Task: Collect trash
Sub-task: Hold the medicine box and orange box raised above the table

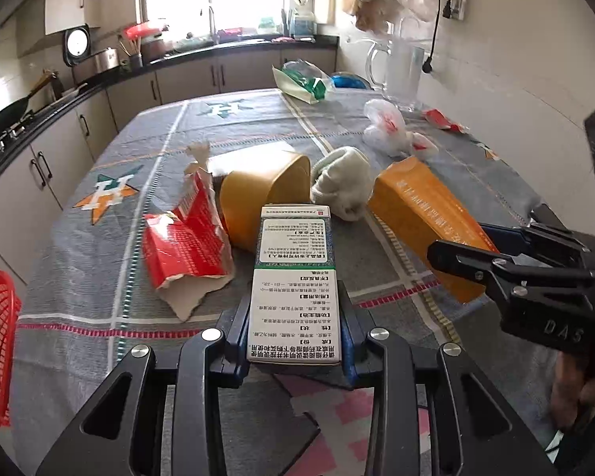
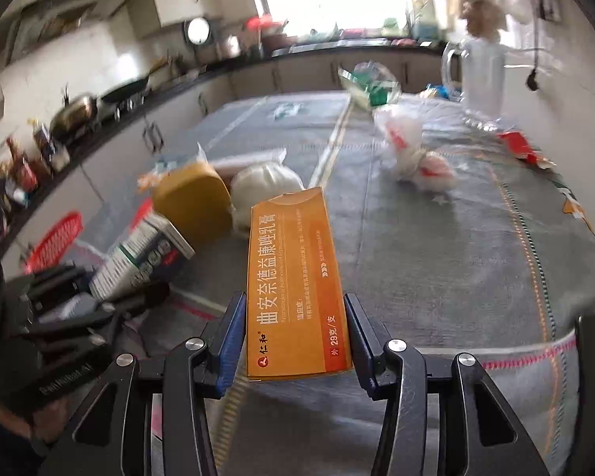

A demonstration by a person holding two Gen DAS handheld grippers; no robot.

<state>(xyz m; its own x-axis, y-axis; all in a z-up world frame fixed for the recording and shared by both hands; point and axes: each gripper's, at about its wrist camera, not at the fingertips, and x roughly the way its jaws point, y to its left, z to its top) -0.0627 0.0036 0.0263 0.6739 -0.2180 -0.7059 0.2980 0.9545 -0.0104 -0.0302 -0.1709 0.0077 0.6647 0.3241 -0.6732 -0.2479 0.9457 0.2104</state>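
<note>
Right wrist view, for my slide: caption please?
Right gripper holding an orange medicine box above the cluttered table.

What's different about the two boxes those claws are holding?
The orange box in the right claw has large white lettering; the white-and-green box in the left claw carries dense small black print. The orange box looks wider. Both are slim cartons, held by one end and lifted off the table.

My left hand-held gripper clamps a white and green medicine box, lifted above the cloth-covered counter. Behind it lie a torn red carton, a yellow tub on its side and a crumpled white wad. My right hand-held gripper holds an orange box near the counter's right edge.
</note>
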